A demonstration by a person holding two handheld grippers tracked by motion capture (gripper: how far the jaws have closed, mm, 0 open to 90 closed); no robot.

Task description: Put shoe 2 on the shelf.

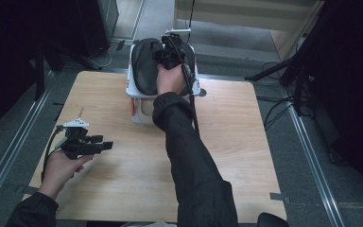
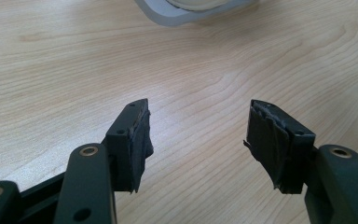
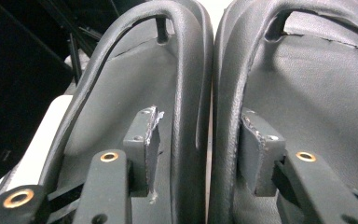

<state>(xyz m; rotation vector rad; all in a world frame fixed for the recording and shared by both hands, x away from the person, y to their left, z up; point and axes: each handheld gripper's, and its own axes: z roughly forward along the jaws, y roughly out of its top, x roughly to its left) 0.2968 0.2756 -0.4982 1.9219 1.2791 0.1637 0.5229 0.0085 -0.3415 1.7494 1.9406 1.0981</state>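
Two black shoes lie side by side on a white container (image 1: 131,87) at the table's far middle. The left shoe (image 1: 146,66) (image 3: 121,84) and the right shoe (image 3: 317,93) touch along their inner walls. My right gripper (image 1: 171,53) (image 3: 200,116) reaches down into them, one jaw inside each shoe, straddling the two adjoining walls. Its jaws stand wide, with a gap between the left pad (image 3: 153,149) and the wall, so it is open. My left gripper (image 1: 105,143) (image 2: 200,107) is held low over the table's left side, open with nothing between its fingers.
The wooden table (image 1: 236,142) is bare around the container, whose white base (image 2: 186,16) lies ahead of the left gripper. Dark stands and cables (image 1: 274,104) sit on the floor to the right. Metal rails (image 1: 312,156) run along both sides.
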